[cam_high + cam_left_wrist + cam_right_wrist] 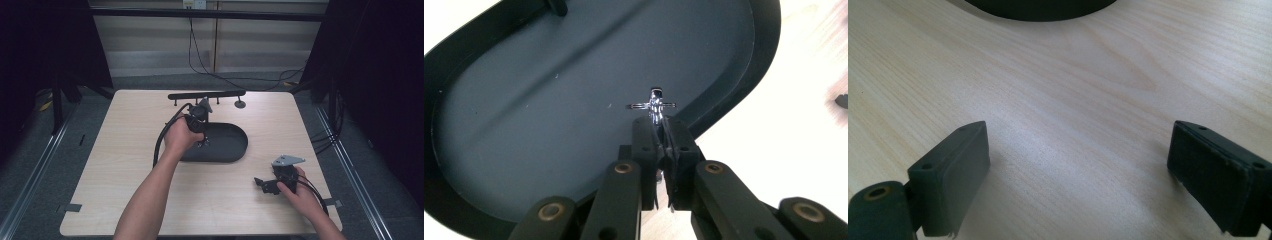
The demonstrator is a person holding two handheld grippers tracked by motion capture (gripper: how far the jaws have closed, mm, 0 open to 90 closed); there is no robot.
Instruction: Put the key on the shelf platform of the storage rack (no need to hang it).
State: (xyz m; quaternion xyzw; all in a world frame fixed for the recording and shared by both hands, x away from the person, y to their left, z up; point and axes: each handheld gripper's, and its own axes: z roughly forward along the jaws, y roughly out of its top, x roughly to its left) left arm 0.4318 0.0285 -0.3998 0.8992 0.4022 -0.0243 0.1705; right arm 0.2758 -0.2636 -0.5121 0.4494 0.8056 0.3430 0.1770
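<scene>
pale wood-grain table (pixel 150 200), set on a grey floor with dark curtains at either side and a panelled wall at the far end. item one: black oval tray (pixel 235 145), placed near the middle of the table, its inner floor bare and dark grey as seen in the left gripper view (pixel 549 125). item two: small shiny metal piece (pixel 654 106), chrome, with a thin crossbar, its exact kind not to be told; it is pinched between the closed jaws of the left gripper (pixel 660 131) and is held over the tray's right part. the left gripper (pixel 199 131) is carried by a hand over the tray's left end in the high view. item three: right gripper (pixel 265 184), held low over the near right part of the table, well apart from the tray; its jaws are spread wide in the right gripper view (pixel 1075 175), with bare wood between them and nothing gripped. item four: black bar on short legs (pixel 206 95), stood along the far edge of the table, beyond the tray.
</scene>
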